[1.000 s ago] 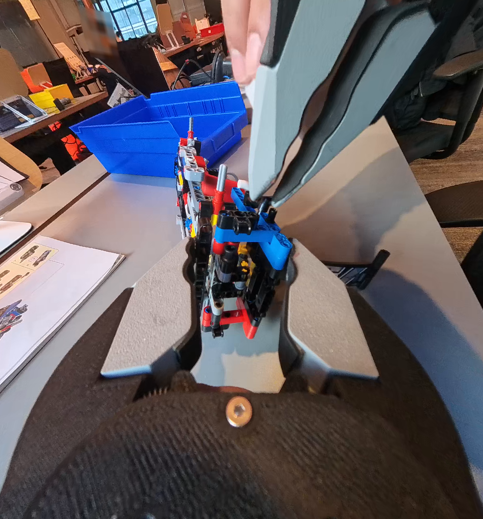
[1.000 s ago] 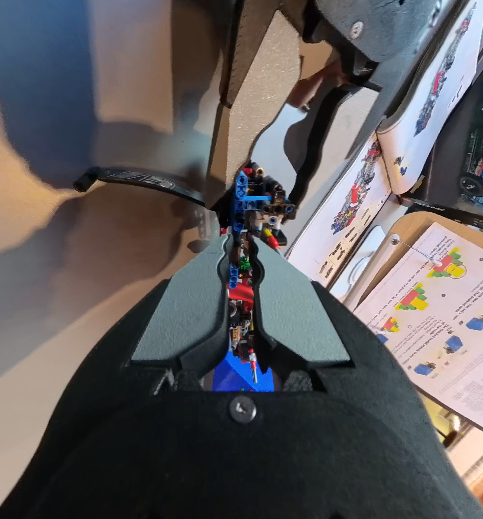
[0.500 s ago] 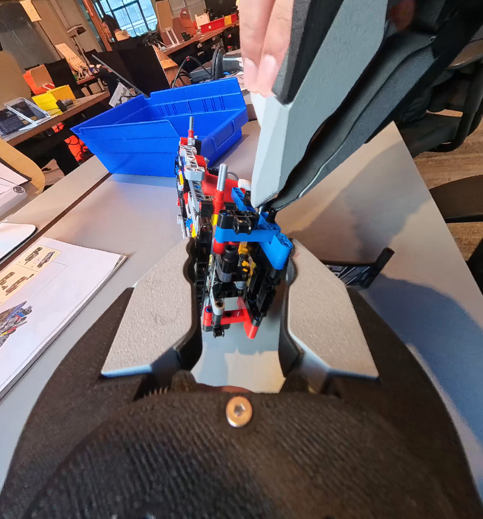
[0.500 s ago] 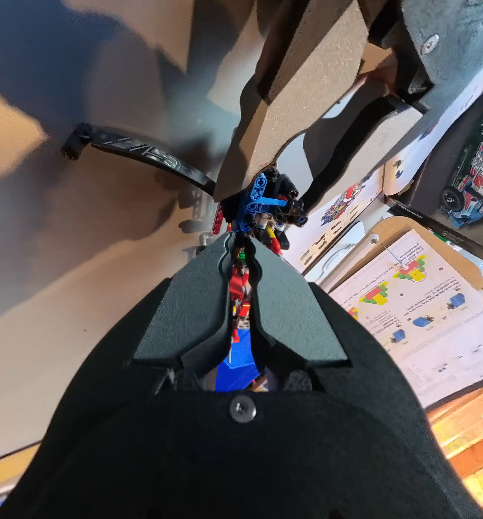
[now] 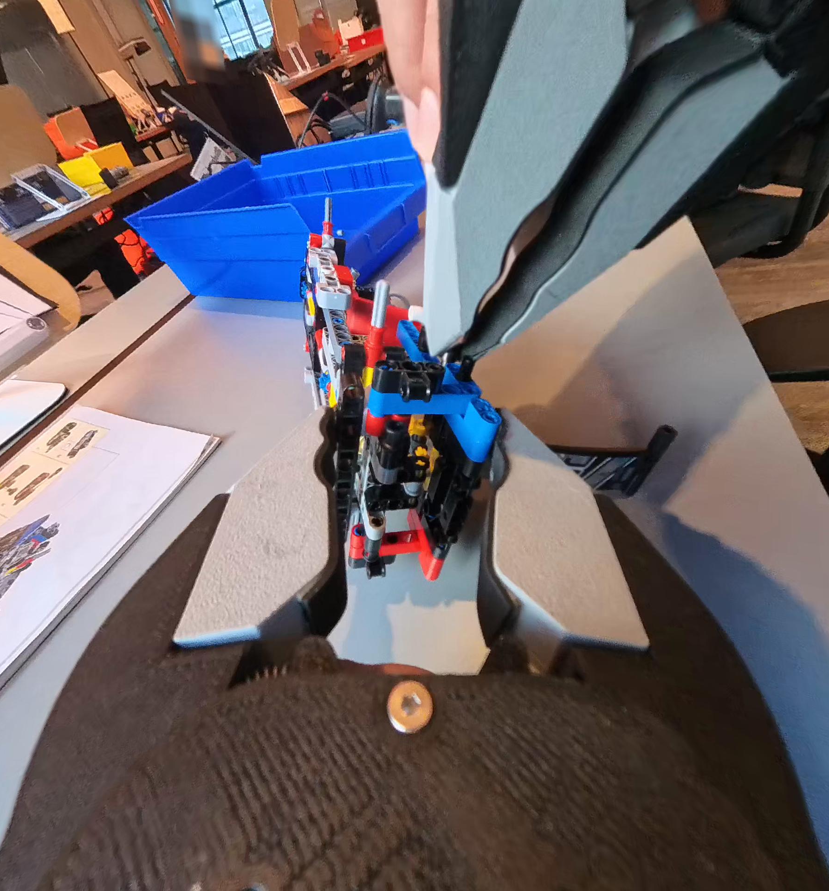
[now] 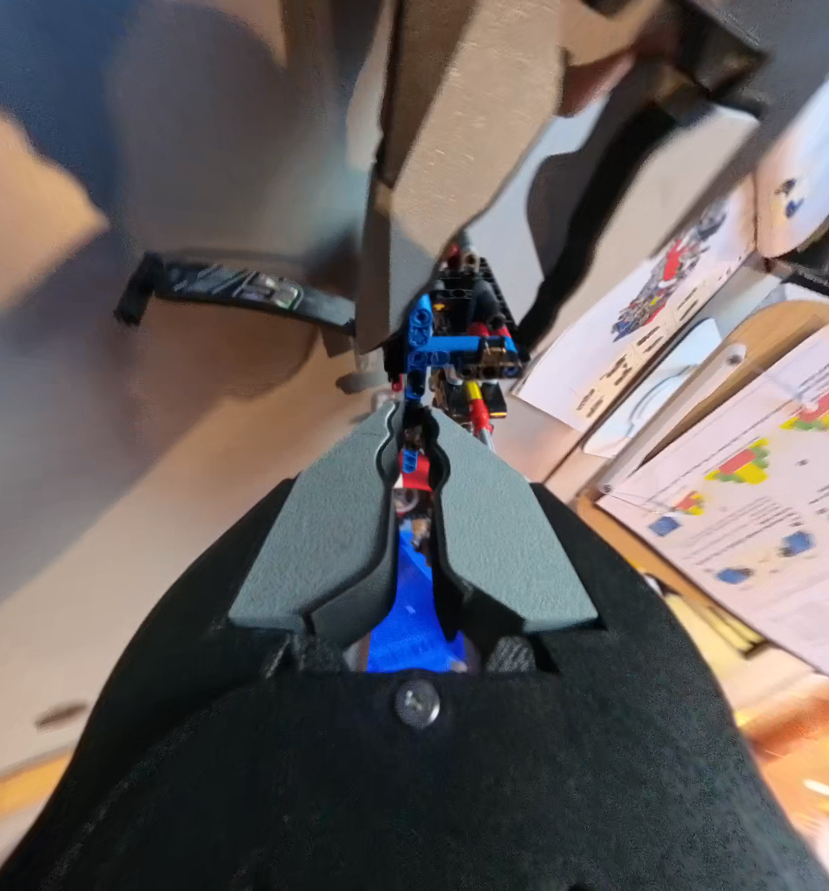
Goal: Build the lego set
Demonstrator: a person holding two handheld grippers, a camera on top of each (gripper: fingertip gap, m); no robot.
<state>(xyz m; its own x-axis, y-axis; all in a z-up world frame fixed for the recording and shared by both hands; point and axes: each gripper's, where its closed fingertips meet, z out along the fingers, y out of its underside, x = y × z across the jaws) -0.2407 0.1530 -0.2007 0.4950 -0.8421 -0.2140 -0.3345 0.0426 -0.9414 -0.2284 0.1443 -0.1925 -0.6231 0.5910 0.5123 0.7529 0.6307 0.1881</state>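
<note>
My left gripper (image 5: 410, 463) jaws clamp the lego model (image 5: 393, 424) at its near end; long axis runs straight ahead, away from the jaws, over the bench (image 5: 210, 357). My right gripper (image 6: 415, 424) comes down from above, jaws nearly together, tips on the model's blue beam (image 5: 427, 400); can't tell if they're pinching anything.

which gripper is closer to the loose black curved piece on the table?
Left. The left gripper, clamping the lego model, sits right beside the black curved piece. The right gripper is farther back, tips on the model's top.
</note>
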